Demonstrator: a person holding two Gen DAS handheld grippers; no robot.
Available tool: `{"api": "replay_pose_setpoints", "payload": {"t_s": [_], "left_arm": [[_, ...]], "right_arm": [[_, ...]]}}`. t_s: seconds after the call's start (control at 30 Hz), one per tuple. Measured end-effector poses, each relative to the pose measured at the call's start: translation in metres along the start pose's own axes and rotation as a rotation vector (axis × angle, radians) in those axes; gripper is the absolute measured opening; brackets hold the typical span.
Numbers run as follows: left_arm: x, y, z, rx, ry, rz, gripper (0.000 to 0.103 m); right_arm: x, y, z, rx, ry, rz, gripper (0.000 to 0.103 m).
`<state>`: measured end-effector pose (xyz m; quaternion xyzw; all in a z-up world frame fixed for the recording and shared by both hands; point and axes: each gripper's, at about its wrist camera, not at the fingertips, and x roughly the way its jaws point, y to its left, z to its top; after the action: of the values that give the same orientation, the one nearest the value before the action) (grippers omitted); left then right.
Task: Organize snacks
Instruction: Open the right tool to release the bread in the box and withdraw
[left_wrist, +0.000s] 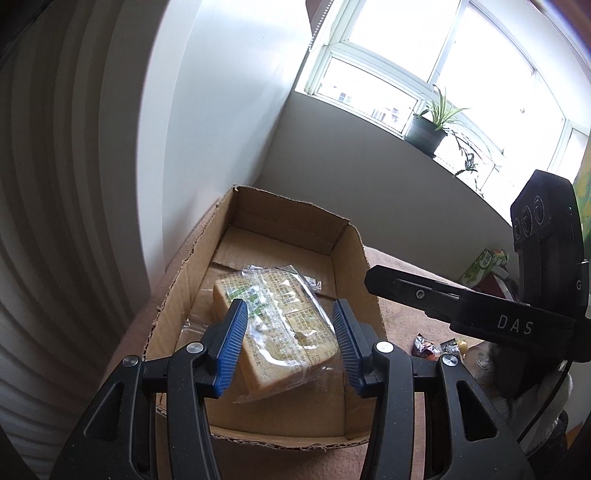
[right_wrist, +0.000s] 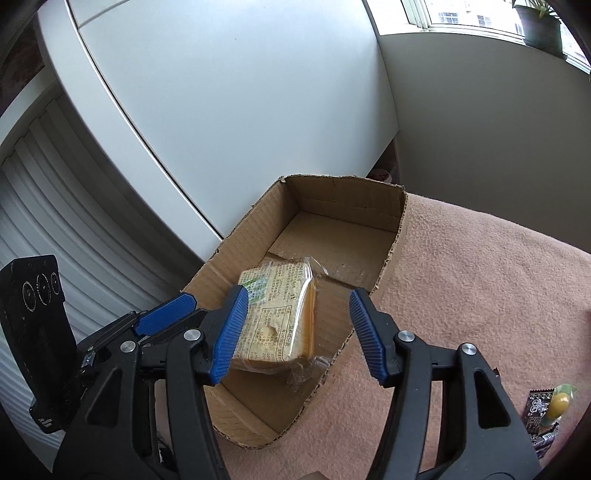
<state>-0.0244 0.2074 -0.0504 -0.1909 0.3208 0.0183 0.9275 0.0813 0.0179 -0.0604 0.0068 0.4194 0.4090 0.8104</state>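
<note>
A wrapped loaf of sliced bread (left_wrist: 280, 317) lies tilted on the floor of an open cardboard box (left_wrist: 354, 258). My left gripper (left_wrist: 290, 332) hovers over the near part of the box, open, with the loaf seen between its blue pads but below them. In the right wrist view the loaf (right_wrist: 277, 314) sits just past my right gripper (right_wrist: 299, 328), close to the left pad. A wide gap separates it from the right pad, so this gripper is open. The box (right_wrist: 332, 192) rests on a peach blanket. One of the left gripper's fingers (right_wrist: 166, 310) shows at the box's left wall.
The peach blanket (right_wrist: 480, 277) spreads to the right of the box. Small snack wrappers (right_wrist: 546, 406) lie at its right edge, also seen as wrappers (left_wrist: 424, 345). A green carton (left_wrist: 484, 266) stands further back. A white cabinet (right_wrist: 221, 110) borders the box's left side. A potted plant (left_wrist: 428, 129) sits on the windowsill.
</note>
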Motion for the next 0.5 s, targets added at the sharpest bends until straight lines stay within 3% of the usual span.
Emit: {"api": "replay_pose_setpoints", "payload": {"t_s": [0.2,0.3,0.5], "left_arm": [[-0.007,-0.026,0.000,0.033,-0.017,-0.049,0.046],[-0.009,-0.046,-0.004,0.065,-0.016,-0.080,0.046],[-0.001,-0.088,-0.012,0.123,0.005,-0.136,0.046]], "right_arm": [[-0.051,-0.028,-0.013,0.025,-0.059,-0.055,0.062],[-0.081,-0.046,-0.025,0.038,-0.101,-0.100,0.068],[-0.130,-0.092,-0.054,0.116,-0.166,-0.169,0.069]]}}
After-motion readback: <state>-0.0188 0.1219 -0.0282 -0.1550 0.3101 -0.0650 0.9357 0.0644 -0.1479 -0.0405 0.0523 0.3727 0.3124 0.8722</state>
